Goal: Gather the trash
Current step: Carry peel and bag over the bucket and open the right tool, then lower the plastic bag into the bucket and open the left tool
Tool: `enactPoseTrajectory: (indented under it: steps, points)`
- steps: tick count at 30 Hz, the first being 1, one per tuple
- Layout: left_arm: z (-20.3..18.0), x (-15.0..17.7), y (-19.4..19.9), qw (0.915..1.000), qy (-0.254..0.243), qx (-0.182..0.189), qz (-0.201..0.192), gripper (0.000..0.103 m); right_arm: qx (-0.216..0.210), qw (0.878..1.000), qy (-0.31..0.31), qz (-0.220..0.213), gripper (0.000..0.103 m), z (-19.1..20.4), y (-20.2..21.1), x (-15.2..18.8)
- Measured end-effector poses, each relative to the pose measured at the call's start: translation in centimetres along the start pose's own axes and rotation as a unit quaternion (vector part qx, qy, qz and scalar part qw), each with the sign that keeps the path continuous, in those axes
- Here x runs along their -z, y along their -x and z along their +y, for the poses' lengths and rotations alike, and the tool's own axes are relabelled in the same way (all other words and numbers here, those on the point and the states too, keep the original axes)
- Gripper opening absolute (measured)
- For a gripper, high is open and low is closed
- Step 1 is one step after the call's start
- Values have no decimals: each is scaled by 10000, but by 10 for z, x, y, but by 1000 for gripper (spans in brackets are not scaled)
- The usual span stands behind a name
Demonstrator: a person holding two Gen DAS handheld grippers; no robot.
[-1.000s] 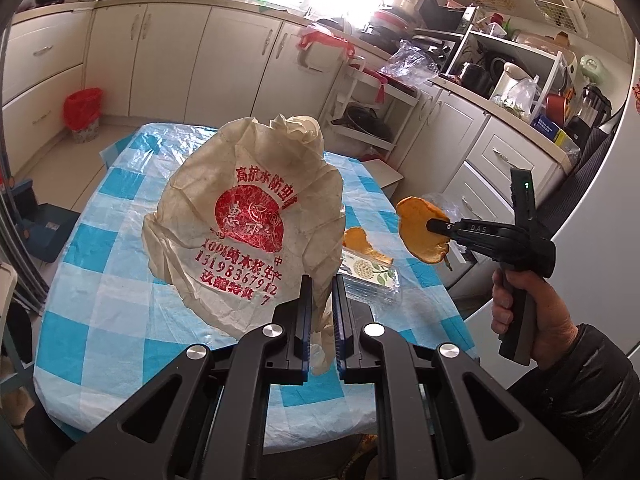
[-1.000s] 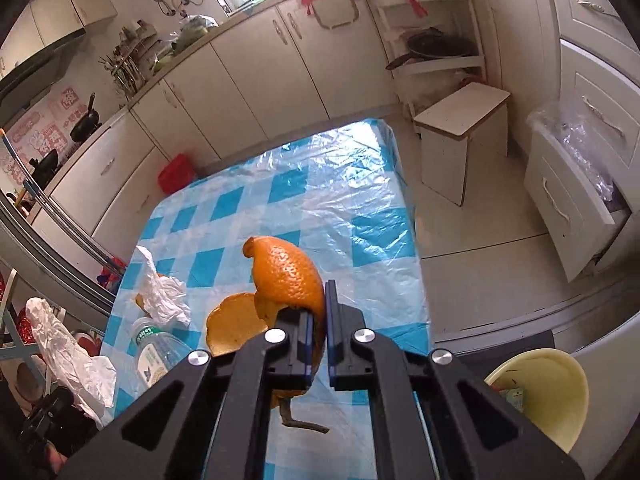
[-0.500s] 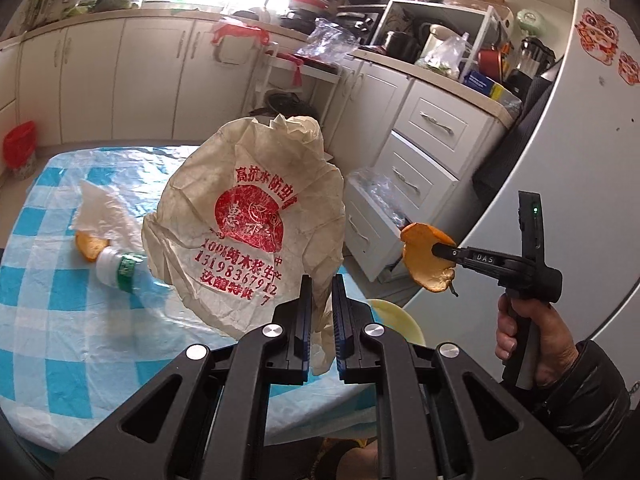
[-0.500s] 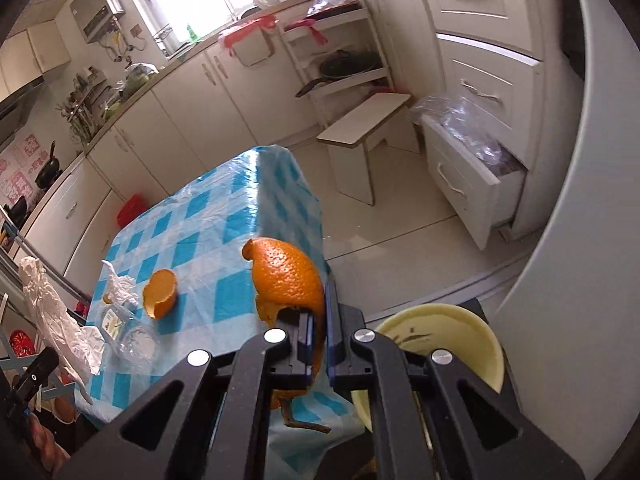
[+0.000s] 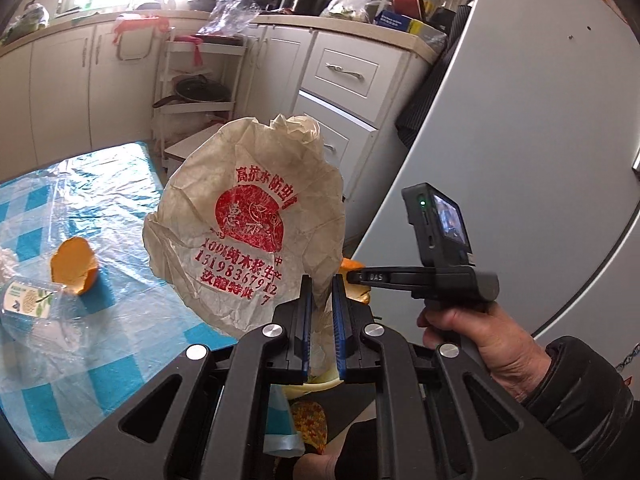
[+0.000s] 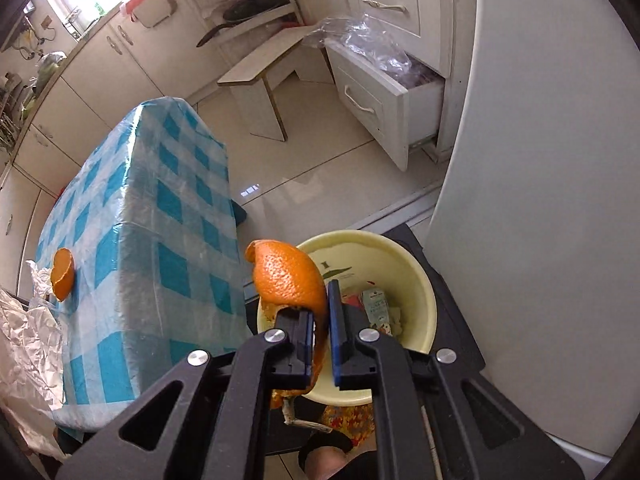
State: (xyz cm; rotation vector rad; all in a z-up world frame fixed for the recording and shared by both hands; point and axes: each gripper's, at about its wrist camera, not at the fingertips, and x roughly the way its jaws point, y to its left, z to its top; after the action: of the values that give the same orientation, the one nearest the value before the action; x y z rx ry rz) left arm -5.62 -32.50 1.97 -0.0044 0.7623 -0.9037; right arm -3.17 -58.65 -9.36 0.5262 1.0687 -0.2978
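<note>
My left gripper (image 5: pixel 320 280) is shut on a crumpled beige paper wrapper (image 5: pixel 248 208) with red print, held up in the air beside the table. My right gripper (image 6: pixel 320 292) hangs over a pale yellow bin (image 6: pixel 360 236) on the floor that holds some rubbish. Its jaws are opening, and a curl of orange peel (image 6: pixel 288 276) still stands between them against the left pad. In the left wrist view the right gripper (image 5: pixel 350 278) is seen from the side in a hand, the orange peel (image 5: pixel 352 264) at its tip. A second orange peel (image 5: pixel 74 266) lies on the table.
The table (image 6: pixel 160 200) has a blue-and-white checked cover under clear plastic. A crushed plastic bottle (image 5: pixel 28 300) lies by the peel. A drawer (image 6: pixel 376 96) stands pulled out beside the fridge (image 6: pixel 540 160). A low stool (image 6: pixel 264 68) stands on the floor past the table.
Both grippers swung right, off the table. The right one came down over the yellow bin and its jaws parted slightly. The left still holds the wrapper.
</note>
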Motion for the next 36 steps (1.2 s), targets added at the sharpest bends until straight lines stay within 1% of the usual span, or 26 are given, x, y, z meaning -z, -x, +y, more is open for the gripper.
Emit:
enactPoseTrajectory:
  steps: [2,6,8,9,11,13,15,17,20,21,22,23,26,28,31,34,36]
  points:
    - [-7,0,-10,9999,-52,61,66,9,3,10000,-93,19,19,-4,0,0]
    - [-17,4,-27,9996,-109,137,209,9,-53,9996,-280,-93,27,-10,5,-1]
    - [-17,5,-34,9994,-106,169,282,9,-135,9991,-352,-206,36,-12,10,-3]
    - [-17,6,-37,9993,-110,180,310,9,-144,9989,-354,-262,39,-13,12,-5]
    - [-19,7,-44,9991,-118,197,359,9,-87,9989,-349,-295,49,-13,14,-5]
    - [-19,6,-49,9989,-109,213,404,9,-14,9991,-369,-201,51,-14,10,-6]
    - [-19,6,-55,9987,-90,233,443,9,-36,9984,-493,-278,51,-18,14,-8]
    - [-21,7,-62,9985,-83,259,484,9,20,9966,-607,-559,54,-22,26,-9]
    - [-21,7,-76,9979,-70,308,574,9,179,9892,-659,-1297,61,-22,57,-10]
    - [-21,8,-81,9975,-59,324,618,9,133,9850,-657,-1589,62,-20,69,-10]
    - [-21,8,-87,9972,-41,344,664,9,61,9807,-639,-1845,69,-18,79,-10]
    - [-21,10,-94,9967,-16,370,716,9,67,9766,-598,-2063,72,-15,89,-10]
    - [-24,15,-114,9952,10,440,873,9,137,9636,-454,-2630,73,-8,111,-9]
    - [-27,17,-128,9941,3,472,979,9,147,9585,-426,-2814,73,-7,118,-9]
    - [-32,22,-154,9916,-31,481,1199,9,36,9580,-500,-2823,73,-11,117,-11]
    - [-33,28,-182,9883,-54,368,1477,10,-120,9579,-618,-2800,73,-14,116,-14]
    - [-32,32,-199,9863,-70,222,1635,14,-180,9574,-622,-2813,73,-13,118,-15]
